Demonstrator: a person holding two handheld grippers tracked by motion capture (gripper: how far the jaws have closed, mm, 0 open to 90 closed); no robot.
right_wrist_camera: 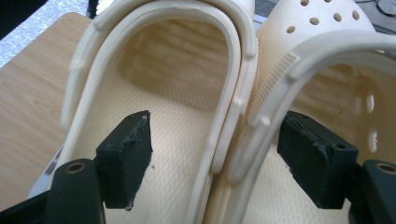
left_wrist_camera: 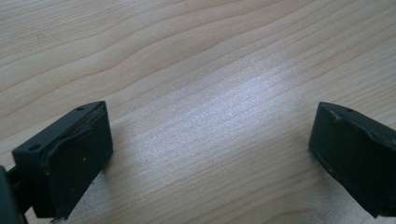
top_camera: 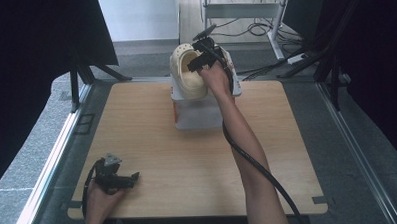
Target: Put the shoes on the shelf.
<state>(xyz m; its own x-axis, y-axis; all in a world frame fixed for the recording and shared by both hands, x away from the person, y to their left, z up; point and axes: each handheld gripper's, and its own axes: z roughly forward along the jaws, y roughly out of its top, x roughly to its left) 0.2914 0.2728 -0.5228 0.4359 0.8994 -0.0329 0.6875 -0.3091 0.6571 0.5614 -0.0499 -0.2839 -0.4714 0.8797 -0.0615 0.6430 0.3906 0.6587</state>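
Two cream clogs stand side by side on a white box (top_camera: 196, 117) at the far middle of the wooden table (top_camera: 152, 143). The left clog (top_camera: 188, 77) (right_wrist_camera: 163, 93) is in plain sight, and the right clog (top_camera: 228, 55) (right_wrist_camera: 322, 56) is partly behind my hand. My right gripper (top_camera: 200, 59) (right_wrist_camera: 217, 133) is open astride their touching inner walls, one jaw inside each clog, and the pads stand off the walls. My left gripper (top_camera: 133, 178) (left_wrist_camera: 210, 144) lies open on the table's near left corner with bare wood between its jaws.
The white box has an orange mark on its left side. Black panels (top_camera: 44, 42) stand to the left and right of the table. Behind it are a metal frame (top_camera: 243, 10) and loose cables on the floor. The right gripper's cable (top_camera: 258, 165) trails along my forearm.
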